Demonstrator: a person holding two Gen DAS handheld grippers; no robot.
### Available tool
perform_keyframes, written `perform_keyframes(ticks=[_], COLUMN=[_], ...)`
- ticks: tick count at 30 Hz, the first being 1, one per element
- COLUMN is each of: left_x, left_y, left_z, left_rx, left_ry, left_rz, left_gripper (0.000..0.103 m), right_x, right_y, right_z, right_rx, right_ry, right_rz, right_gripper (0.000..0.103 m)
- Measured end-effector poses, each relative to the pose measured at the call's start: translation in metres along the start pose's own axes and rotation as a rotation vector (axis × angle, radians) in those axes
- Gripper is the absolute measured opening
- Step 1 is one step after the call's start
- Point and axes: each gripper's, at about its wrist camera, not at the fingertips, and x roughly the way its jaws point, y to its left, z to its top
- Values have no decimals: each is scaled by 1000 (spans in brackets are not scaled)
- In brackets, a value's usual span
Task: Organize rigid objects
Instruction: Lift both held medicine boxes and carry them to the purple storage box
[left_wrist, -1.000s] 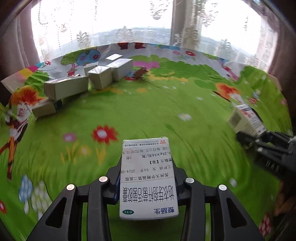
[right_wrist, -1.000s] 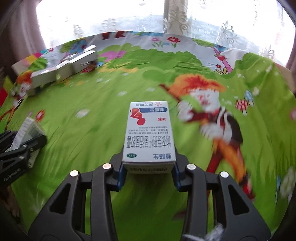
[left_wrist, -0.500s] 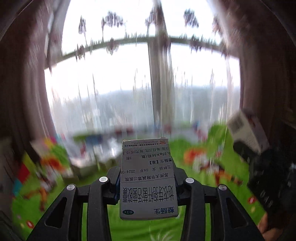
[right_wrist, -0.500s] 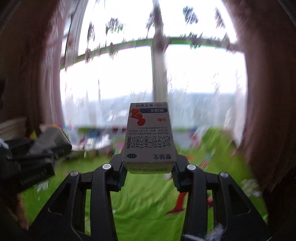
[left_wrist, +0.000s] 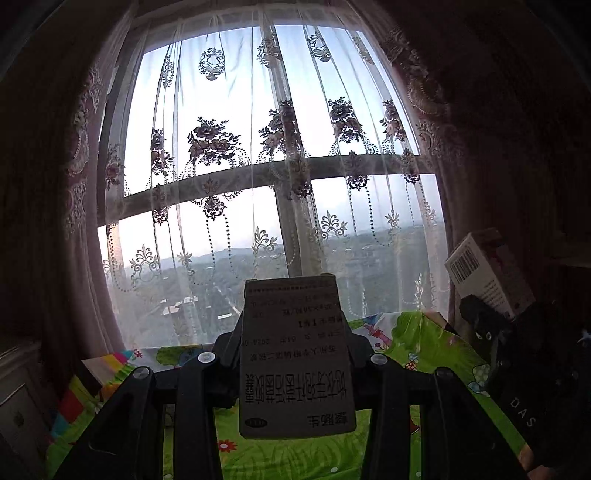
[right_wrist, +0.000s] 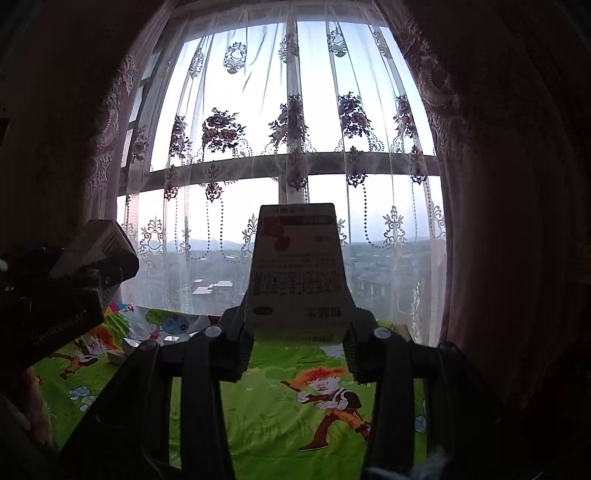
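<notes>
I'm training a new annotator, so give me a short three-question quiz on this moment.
1. True or false: the left gripper is shut on a white cardboard medicine box.
2. What bears the red mark? A) the right gripper's box B) the lace curtain
3. What covers the table: the green cartoon-print ____?

Key: 1 true; 2 A; 3 tablecloth.

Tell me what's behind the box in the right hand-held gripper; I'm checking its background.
Behind the medicine box: lace curtain, window and distant rooftops. The stretch directly behind it is covered.
</notes>
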Motion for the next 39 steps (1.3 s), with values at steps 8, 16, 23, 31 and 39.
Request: perform_keyframes(ticks=[8, 16, 23, 31, 39], left_x=[-21, -46, -74, -120, -169], left_y=[13, 67, 125, 179, 227], left_z=[-12, -32, -57, -73, -103], left_rx=[7, -45, -112, -161, -224], left_ry=[37, 119, 200, 218, 305], left_rz=[15, 115, 242, 414, 572], left_gripper=[42, 42, 42, 42, 42], right_x=[-8, -5, -14, -27, -45], right_y=[16, 58, 126, 196, 269], right_z=[4, 10, 6, 10, 3], right_rx=[-10, -32, -123, -200, -247], right_ry=[-19, 31, 81, 68, 136], right_rz=[53, 279, 514, 695, 937], right_gripper=[44, 44, 44, 44, 44])
